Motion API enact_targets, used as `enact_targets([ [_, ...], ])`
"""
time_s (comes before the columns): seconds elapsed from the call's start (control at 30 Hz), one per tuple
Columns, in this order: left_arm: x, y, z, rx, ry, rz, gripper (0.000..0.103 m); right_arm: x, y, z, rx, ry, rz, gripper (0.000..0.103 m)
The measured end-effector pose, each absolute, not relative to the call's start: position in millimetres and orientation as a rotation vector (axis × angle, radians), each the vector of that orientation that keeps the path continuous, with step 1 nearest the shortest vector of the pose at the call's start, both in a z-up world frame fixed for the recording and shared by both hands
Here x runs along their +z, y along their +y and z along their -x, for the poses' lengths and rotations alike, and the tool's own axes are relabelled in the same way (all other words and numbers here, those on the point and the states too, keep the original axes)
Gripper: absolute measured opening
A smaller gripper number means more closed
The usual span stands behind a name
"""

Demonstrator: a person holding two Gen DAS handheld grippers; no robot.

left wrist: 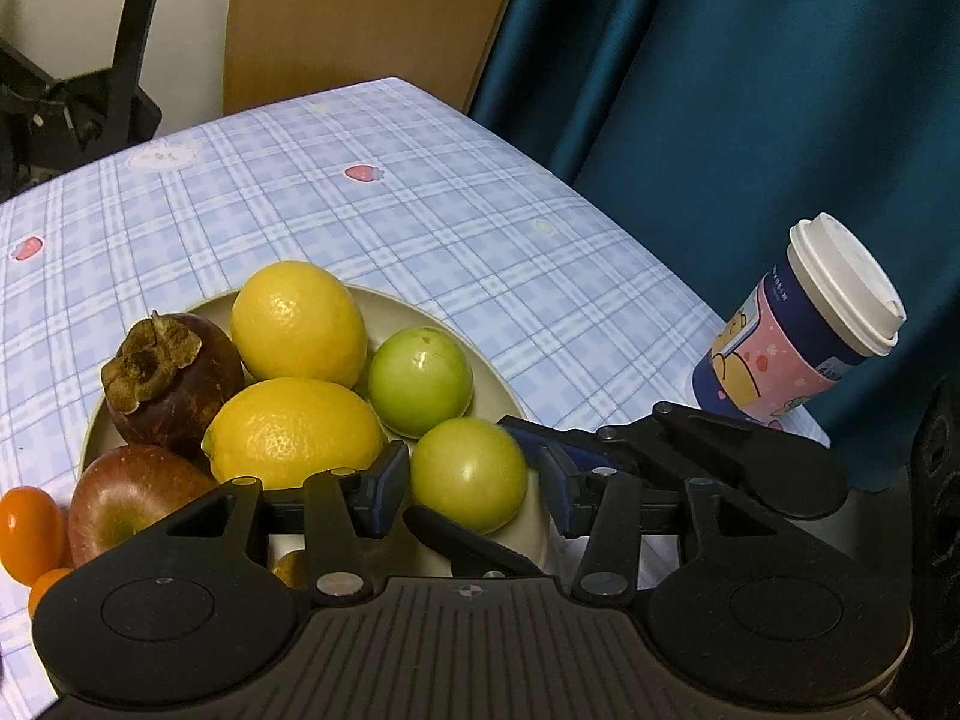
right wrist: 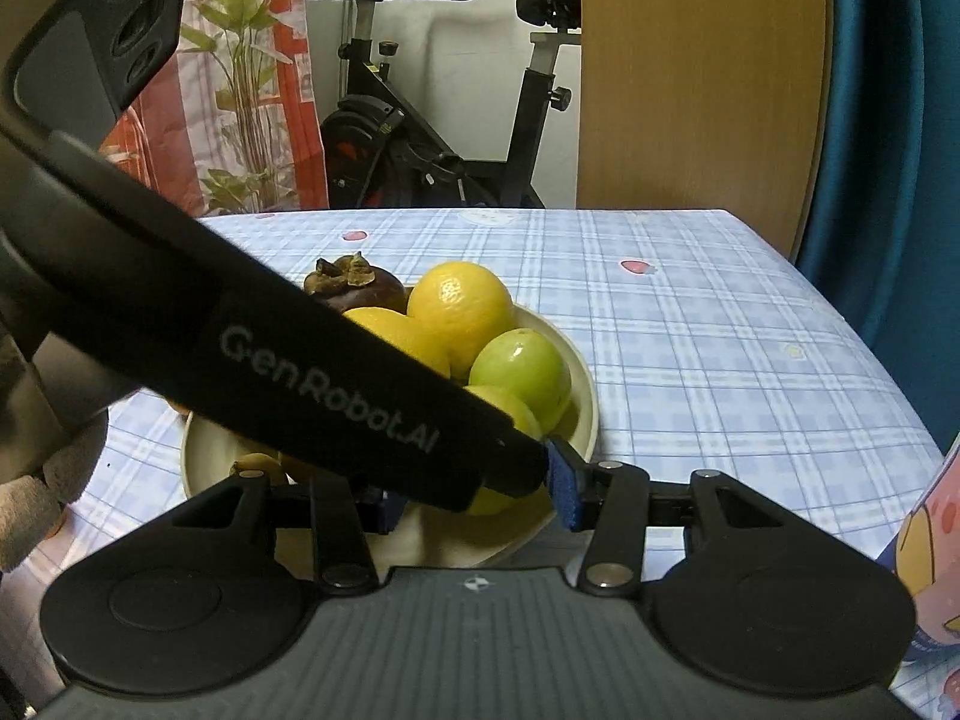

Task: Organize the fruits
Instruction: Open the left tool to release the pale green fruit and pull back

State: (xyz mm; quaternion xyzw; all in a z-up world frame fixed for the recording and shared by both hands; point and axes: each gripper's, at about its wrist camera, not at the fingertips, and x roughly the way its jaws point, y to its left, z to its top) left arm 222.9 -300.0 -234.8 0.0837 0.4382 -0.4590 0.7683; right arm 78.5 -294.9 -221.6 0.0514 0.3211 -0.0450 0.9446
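Note:
A cream bowl on the checked tablecloth holds two lemons, two green fruits, a dark mangosteen and a red apple. My left gripper is open, its blue pads on either side of the nearer green fruit, which rests at the bowl's near rim. In the right wrist view my right gripper is open just before the bowl. The left gripper's black body crosses in front and hides the right gripper's left pad and much of the fruit.
Small orange fruits lie on the cloth left of the bowl. A lidded paper cup stands near the table's right edge, by a teal curtain. An exercise bike and a wooden panel stand behind the table.

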Motion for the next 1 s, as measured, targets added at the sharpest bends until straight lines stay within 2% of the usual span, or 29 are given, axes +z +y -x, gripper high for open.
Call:
enact_targets([
  [0.13, -231, -295, -222, -0.997, 0.951, -0.178, 0.051, -221, -294, -79, -0.097, 0.657, -0.103, 0.051],
  [0.23, -225, -290, -219, -0.994, 0.933, -0.165, 0.053, -217, -294, -78, -0.1, 0.65, -0.105, 0.059],
  [0.4, -209, -274, -216, -0.976, 0.887, -0.141, 0.058, -208, -290, -75, -0.09, 0.627, -0.099, 0.06],
  [0.53, -193, -252, -216, -0.947, 0.851, -0.102, 0.058, -198, -285, -72, -0.077, 0.601, -0.091, 0.061],
  [1.0, -147, -108, -213, -0.745, 0.736, -0.008, 0.058, -174, -250, -70, 0.048, 0.549, -0.125, 0.061],
])
